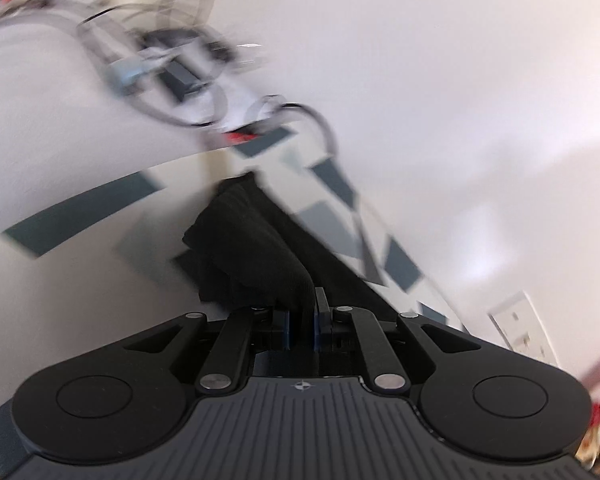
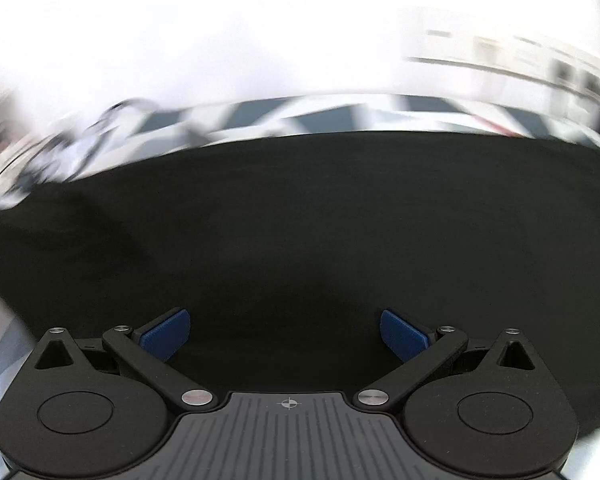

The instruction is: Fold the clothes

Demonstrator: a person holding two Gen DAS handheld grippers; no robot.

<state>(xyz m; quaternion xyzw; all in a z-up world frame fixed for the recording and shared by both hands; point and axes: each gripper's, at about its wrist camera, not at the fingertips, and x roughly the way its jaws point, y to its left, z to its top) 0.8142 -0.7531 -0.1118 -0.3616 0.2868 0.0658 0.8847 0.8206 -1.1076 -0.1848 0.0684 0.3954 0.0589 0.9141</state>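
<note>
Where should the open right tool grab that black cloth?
Best at the black garment's far edge, judging from the right wrist view: the cloth lies flat and wide under the right gripper, so only an edge fits between its open jaws. Come from above, jaws straddling the hem.

Around me: plain white wall (image 1: 440,80) with a white socket plate (image 1: 526,326) low down, a white-and-slate geometric patterned surface (image 1: 396,260), tangled cables (image 1: 171,72) (blurred) beyond, bright even light.

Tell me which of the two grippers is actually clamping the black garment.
The left gripper: its jaws are shut on the black garment. The right gripper is open, holding nothing.
</note>
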